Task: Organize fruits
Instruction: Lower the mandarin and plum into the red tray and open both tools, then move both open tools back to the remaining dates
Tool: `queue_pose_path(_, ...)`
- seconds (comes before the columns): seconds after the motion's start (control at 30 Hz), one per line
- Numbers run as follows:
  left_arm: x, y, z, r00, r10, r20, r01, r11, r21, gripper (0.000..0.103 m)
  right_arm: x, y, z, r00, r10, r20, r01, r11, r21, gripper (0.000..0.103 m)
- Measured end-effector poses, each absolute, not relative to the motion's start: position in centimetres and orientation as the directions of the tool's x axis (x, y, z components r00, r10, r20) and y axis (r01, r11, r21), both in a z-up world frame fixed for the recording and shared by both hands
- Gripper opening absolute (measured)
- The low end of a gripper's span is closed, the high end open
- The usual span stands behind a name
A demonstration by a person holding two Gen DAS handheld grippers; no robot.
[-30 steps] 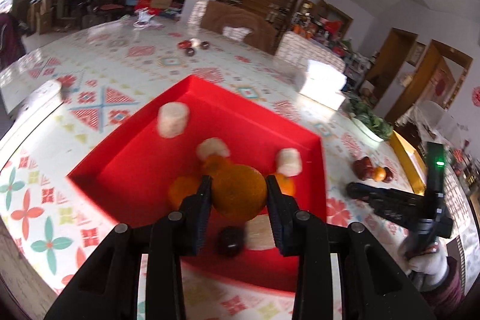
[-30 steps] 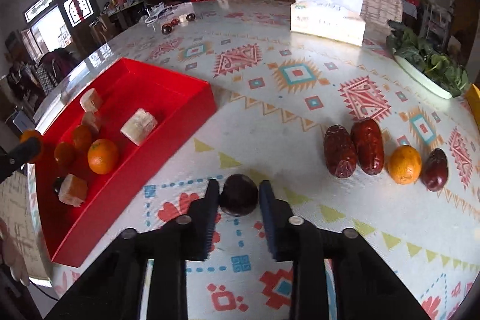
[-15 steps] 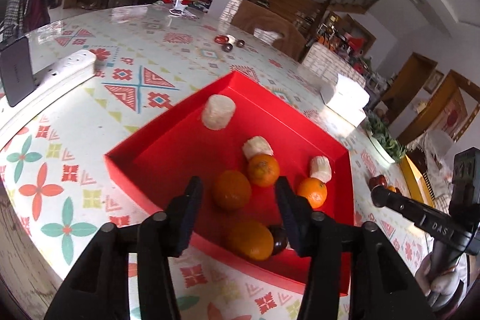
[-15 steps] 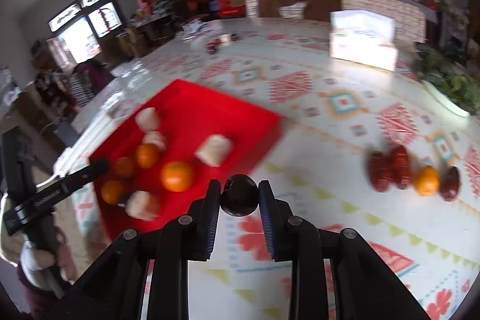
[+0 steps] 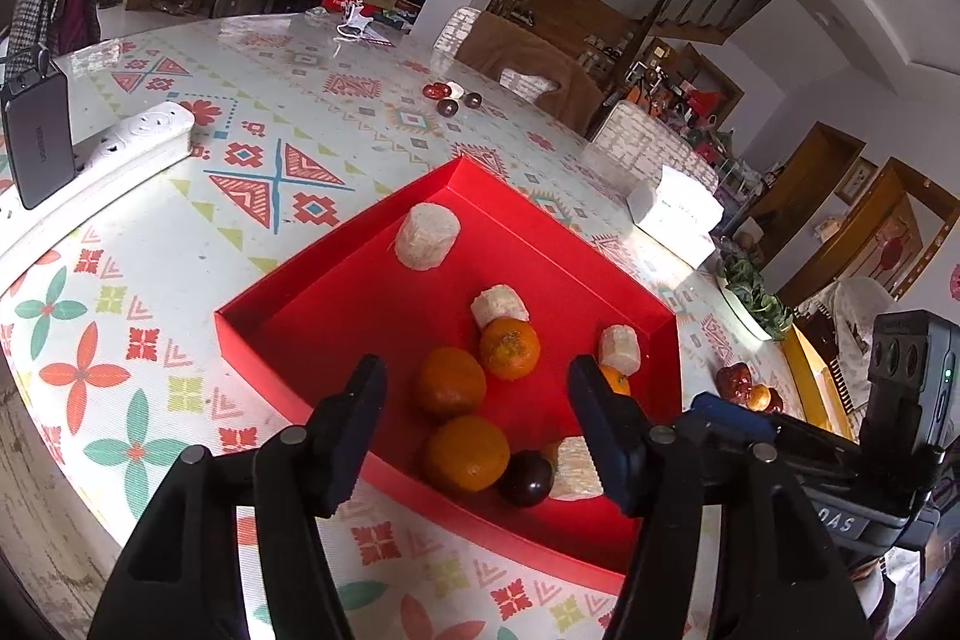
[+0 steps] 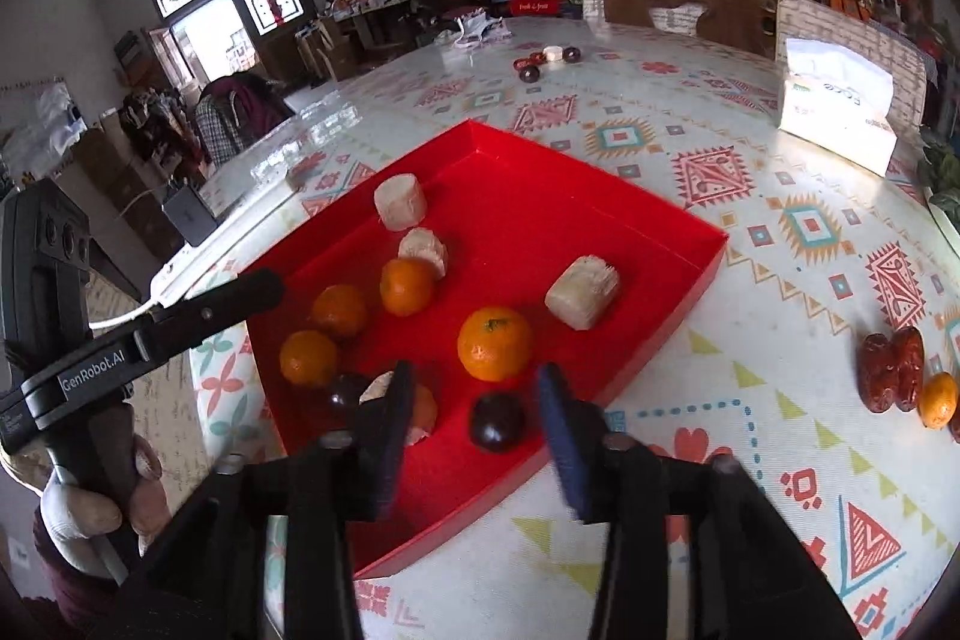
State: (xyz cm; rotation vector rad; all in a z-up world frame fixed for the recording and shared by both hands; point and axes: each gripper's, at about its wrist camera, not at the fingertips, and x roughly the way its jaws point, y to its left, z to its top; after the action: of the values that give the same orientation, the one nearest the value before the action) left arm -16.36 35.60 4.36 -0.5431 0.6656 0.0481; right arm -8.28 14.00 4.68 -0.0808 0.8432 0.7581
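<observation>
Two wrist fisheyes, both angled down at one tray

The red tray (image 5: pixel 312 304) is viewed closely from its near-left corner by the left camera, toward 1 o'clock; from the opposite side by the right camera (image 6: pixel 678 232), toward 11 o'clock. It is shared.

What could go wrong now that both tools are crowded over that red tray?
1. The right tool, its jaws just opened, hangs over the dark round fruit it let go; that fruit might roll on the red tray.
2. The left tool is close alongside, so the two could bump.
3. The dates outside the tray sit far off.
</observation>
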Motion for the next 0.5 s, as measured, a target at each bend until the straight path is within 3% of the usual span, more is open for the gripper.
queue_pose_path(0.13,-16.0,35.2,4.1,0.786,-0.161,-0.597,-0.198,0.849,-0.489,0.063,-7.9,12.4,5.2,0.451,0.572,-0.685,-0.608,0.759,0.234,0.059)
queue_pose_path(0.27,-15.9,34.5,4.3,0.792,-0.204,-0.576,-0.168,0.834,-0.525,0.071,-7.8,9.9,5.9,0.518,0.554,-0.652,-0.566,0.794,0.224,0.061)
queue_pose_path(0.4,-16.0,33.5,5.4,0.802,-0.217,-0.556,-0.133,0.843,-0.522,0.072,-9.2,6.4,8.2,0.714,0.42,-0.56,-0.463,0.883,0.073,0.063)
queue_pose_path(0.47,-16.1,33.2,6.6,0.817,-0.215,-0.536,-0.114,0.85,-0.515,0.072,-10.3,4.4,9.9,0.819,0.329,-0.471,-0.394,0.918,-0.042,0.07)
queue_pose_path(0.5,-16.2,33.0,7.4,0.828,-0.205,-0.521,-0.107,0.855,-0.507,0.073,-10.9,3.4,10.6,0.859,0.289,-0.423,-0.358,0.929,-0.091,0.082)
